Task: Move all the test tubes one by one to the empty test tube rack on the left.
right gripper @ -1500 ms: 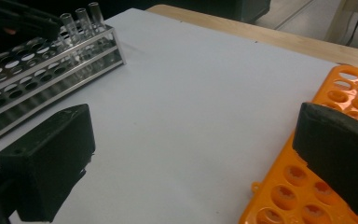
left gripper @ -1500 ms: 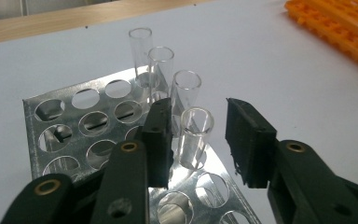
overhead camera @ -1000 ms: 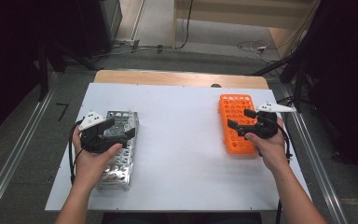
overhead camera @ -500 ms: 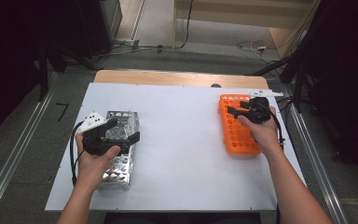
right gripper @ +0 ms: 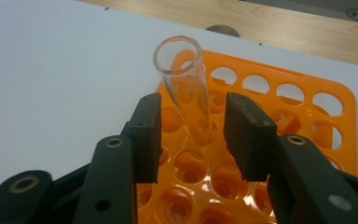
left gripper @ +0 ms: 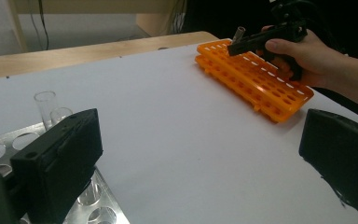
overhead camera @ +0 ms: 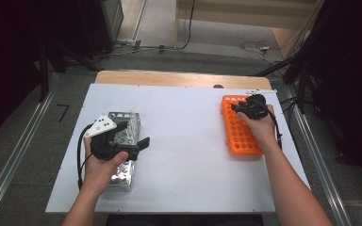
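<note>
The clear test tube stands in a hole near the far end of the orange rack, leaning a little, open mouth up, and it sits between the jaws of our right gripper. Those jaws have just been closing and now stand narrow on either side of it, but we still see a sliver of gap at each pad, so we judge it not yet pinched. It looks like thin glass or hard plastic: light, stiff, smooth and easy to crack, so we would squeeze gently and no more than stops it slipping. We would take hold on the upper wall, below the rim, where the pads meet the round side squarely, and lift straight along its lean so the foot does not jam in the hole. The rack is light too and may ride up with the tube. Across the white table our left gripper hovers wide open and empty over the metal rack, where other clear tubes stand
</note>
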